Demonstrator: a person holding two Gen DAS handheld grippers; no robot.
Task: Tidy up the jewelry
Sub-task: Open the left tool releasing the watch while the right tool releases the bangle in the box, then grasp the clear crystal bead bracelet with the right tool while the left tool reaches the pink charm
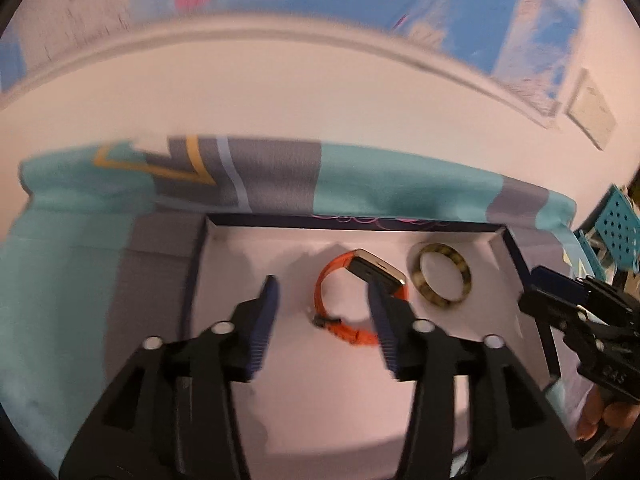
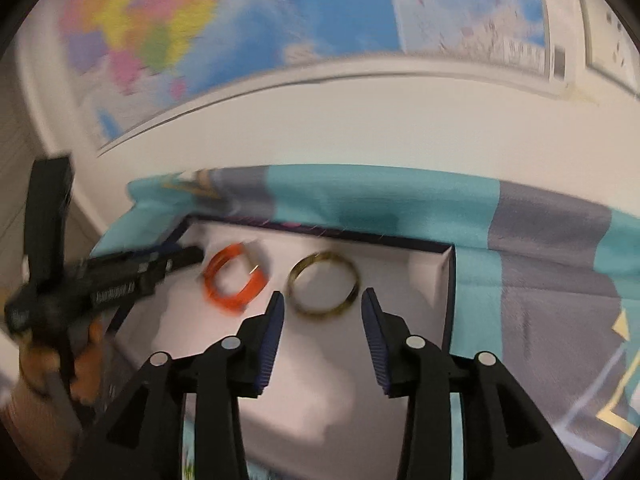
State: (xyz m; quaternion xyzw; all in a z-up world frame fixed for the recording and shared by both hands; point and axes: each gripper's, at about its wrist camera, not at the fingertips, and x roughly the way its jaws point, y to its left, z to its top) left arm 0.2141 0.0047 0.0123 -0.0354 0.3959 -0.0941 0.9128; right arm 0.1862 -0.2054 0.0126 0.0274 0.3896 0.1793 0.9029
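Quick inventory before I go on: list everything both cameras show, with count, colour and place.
watch: 1, orange strap, dark face; in box, left of bangle
bangle: 1, gold-olive; in box, right part
box: 1, white inside, dark rim; on cloth
cloth: 1, teal and grey; under box
map: 1, multicolour; on wall behind
basket: 1, teal, perforated; far right, partly seen
left gripper: 1, black, blue pads; open over watch
right gripper: 1, black, blue pads; open by bangle

Orange watch (image 1: 352,300), gold-black bangle (image 1: 442,276) — teal-grey cloth (image 1: 400,184)
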